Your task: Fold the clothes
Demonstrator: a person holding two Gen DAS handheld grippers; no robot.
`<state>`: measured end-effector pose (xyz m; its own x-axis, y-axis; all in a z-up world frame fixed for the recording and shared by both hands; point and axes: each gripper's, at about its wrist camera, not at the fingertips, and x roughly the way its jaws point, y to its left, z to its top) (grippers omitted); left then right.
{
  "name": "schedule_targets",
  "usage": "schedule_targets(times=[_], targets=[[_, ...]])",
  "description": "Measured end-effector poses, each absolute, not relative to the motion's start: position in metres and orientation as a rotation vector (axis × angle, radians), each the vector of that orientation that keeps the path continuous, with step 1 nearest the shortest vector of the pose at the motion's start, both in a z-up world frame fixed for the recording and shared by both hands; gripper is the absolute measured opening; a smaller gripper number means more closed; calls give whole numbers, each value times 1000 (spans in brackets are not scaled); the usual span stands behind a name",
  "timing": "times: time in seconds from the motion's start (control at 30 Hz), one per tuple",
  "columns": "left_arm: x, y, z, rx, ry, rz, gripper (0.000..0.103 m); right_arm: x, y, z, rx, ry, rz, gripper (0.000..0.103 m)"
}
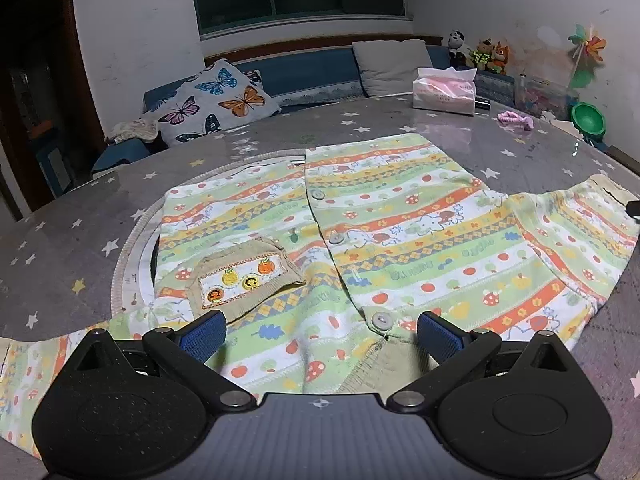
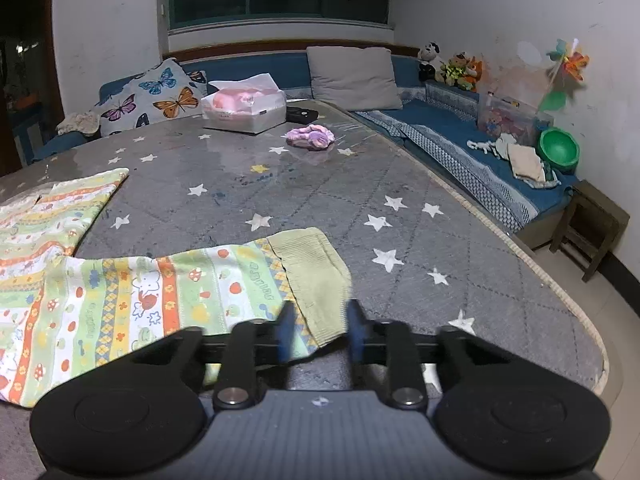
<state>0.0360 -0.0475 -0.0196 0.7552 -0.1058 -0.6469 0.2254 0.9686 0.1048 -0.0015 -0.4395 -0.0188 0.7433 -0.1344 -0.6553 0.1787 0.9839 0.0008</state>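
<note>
Child's cardigan [image 1: 400,216] spread flat, front up, on tabletop [image 1: 60,248]; green, orange, yellow stripes with fruit and mushroom prints, buttoned down centre. Beige pocket [image 1: 244,276] with embroidered fruit on one side. Sleeve [image 2: 168,288] laid out sideways, ribbed beige cuff [image 2: 316,276] at end.

The shirt [image 1: 400,216] is soft printed cotton cloth, matt, with a ribbed knit cuff [image 2: 316,280] and smooth plastic buttons [image 1: 382,320]. Its pocket [image 1: 244,276] is coarse beige knit with embroidery. The table cover [image 2: 400,184] is quilted grey cloth under a glossy clear film that shines at the far side. Both grippers are matt black plastic with metal pivot pins [image 1: 234,399] and blue textured rubbery pads [image 1: 434,330]. The tissue pack [image 2: 244,110] at the far side is glossy plastic wrap.
</note>
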Motion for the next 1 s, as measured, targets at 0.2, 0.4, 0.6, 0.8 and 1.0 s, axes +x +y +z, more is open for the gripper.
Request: schedule_targets(times=[0.2,0.4,0.6,0.8,1.0], targets=[[35,-46,-19,184,690,-175,103,-7,-438,6,251,693,-25,8],[31,-42,-20,179,690,-176,103,-6,-398,58,296,608,207,7],[27,-30,-20,158,681,-162,103,7,-343,101,304,554,425,6],[23,-16,-21,134,676,-148,103,21,-273,119,267,542,585,6],[18,-3,-21,116,671,-128,103,36,-211,111,243,578,684,6]])
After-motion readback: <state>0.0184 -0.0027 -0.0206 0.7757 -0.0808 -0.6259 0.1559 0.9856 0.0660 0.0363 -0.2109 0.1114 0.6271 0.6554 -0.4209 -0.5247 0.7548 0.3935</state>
